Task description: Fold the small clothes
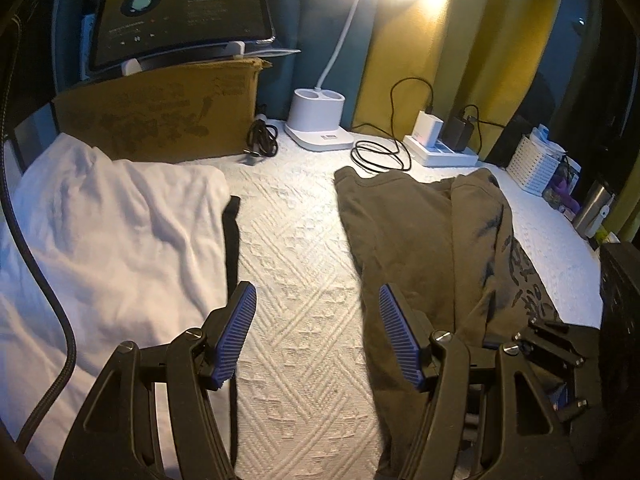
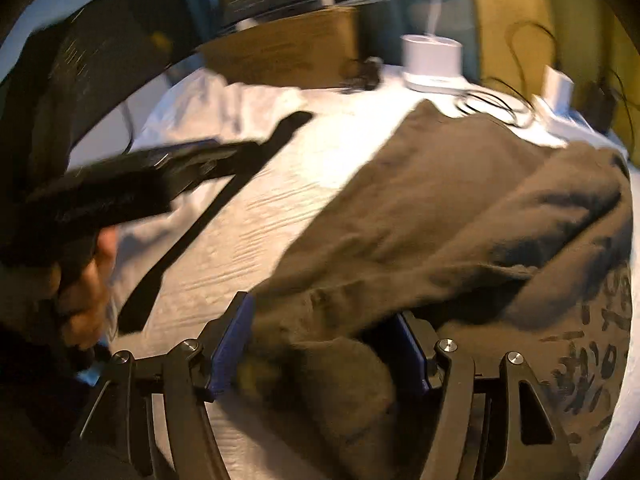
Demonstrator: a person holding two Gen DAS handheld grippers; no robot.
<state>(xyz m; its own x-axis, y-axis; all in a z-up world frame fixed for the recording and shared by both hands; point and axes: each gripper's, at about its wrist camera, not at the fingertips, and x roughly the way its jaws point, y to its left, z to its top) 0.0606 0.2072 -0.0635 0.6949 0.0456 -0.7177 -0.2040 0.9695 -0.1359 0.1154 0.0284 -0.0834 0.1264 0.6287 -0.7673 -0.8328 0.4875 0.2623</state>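
The brown shirt (image 1: 404, 232), lying right of middle on the worktop (image 1: 296, 280), is half folded; with left gripper (image 1: 318, 332) and right gripper (image 2: 326, 350) jaws both spread, a fresh edge must be pinched next.

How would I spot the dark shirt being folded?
Start at the white desk lamp at the back of the white textured bedspread. In front of it, toward the right, lies the olive-brown shirt. Unlike the white garment opposite, it carries a black print.
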